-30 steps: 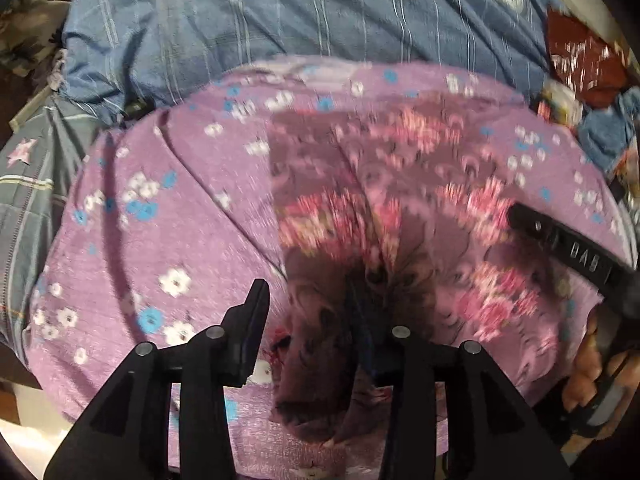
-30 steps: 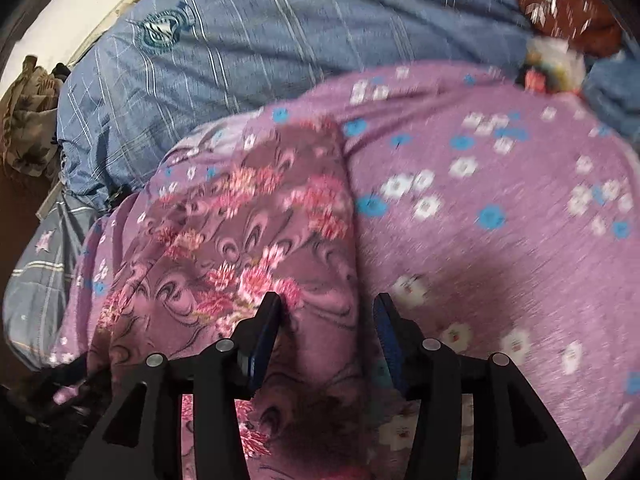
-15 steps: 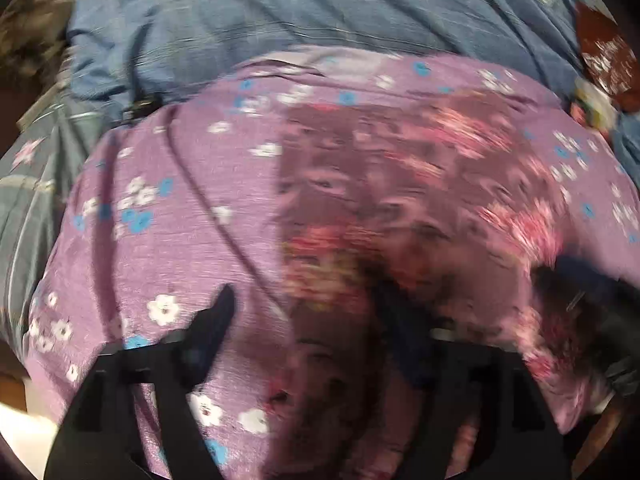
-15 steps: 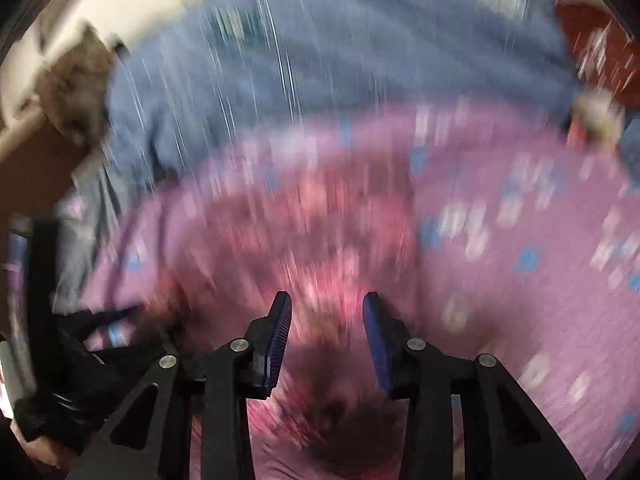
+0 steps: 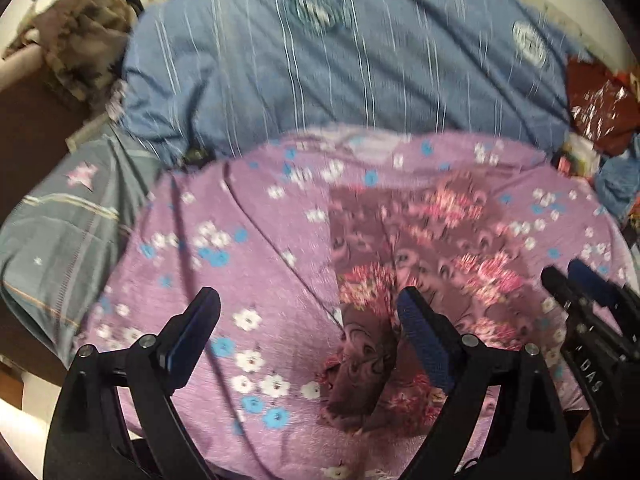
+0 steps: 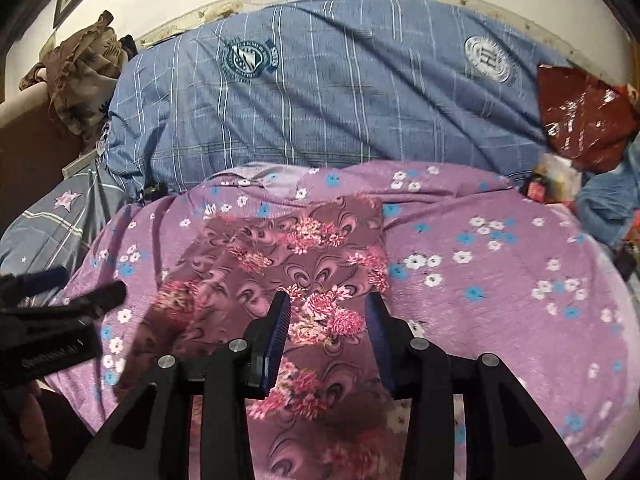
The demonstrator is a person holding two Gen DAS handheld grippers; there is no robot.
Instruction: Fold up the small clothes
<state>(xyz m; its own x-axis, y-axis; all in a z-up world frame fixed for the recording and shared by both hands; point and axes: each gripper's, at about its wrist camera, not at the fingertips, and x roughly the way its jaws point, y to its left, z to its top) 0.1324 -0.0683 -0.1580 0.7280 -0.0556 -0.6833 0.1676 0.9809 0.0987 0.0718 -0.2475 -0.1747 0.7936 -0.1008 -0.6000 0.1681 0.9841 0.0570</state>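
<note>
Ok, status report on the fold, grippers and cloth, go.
Left gripper open, jaws just spread, clear of cloth. Right gripper open, nothing pinched. Dark floral garment lies folded flat on purple sheet. Nothing in the way.

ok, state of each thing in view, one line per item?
left gripper: open, nothing between its fingers, jaws just opened
right gripper: part open over the floral garment, not pinching it
floral garment: folded, lying flat on the purple sheet
purple sheet: spread out
blue quilt: rumpled

left hand-held gripper [image 5: 308, 332]: jaws wide, just opened | floral garment [image 5: 420, 264]: released on purple sheet [image 5: 240, 248]
</note>
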